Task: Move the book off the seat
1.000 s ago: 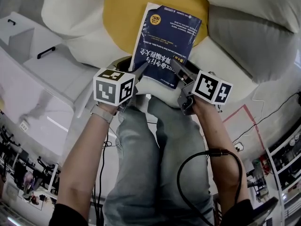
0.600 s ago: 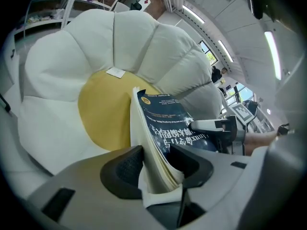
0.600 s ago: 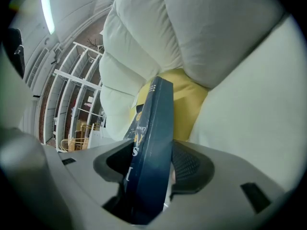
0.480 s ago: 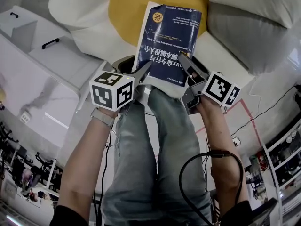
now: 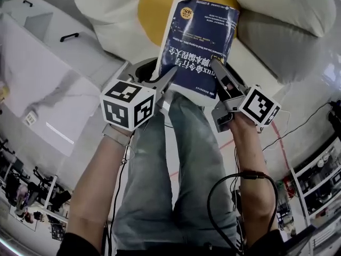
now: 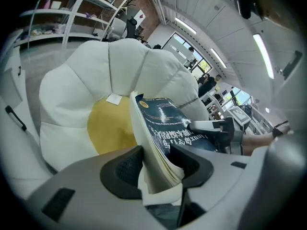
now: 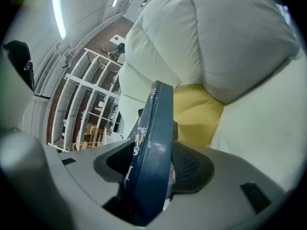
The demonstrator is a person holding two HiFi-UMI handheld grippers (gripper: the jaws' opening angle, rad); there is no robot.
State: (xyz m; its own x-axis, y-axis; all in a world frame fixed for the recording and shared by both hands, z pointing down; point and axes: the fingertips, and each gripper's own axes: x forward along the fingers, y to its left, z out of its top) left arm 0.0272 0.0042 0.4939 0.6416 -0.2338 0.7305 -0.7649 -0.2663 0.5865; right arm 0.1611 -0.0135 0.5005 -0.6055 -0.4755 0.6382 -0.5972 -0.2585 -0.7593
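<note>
I see a white cushioned seat [image 5: 104,7] with a yellow centre filling the top of the head view. At the upper left stands a white cabinet [image 5: 48,47] with black handles. Below it lies pale grey floor [image 5: 64,159], with a red tape line [image 5: 281,151] at the right. In the left gripper view, white shelves [image 6: 67,13] stand at the upper left. A brick wall [image 6: 151,14] and windows [image 6: 192,57] lie further back, and long ceiling lights [image 6: 263,51] glow at the upper right.

Book [image 5: 201,44] between left gripper [image 5: 167,78] and right gripper [image 5: 217,67] — seat [image 5: 153,10] behind it.
</note>
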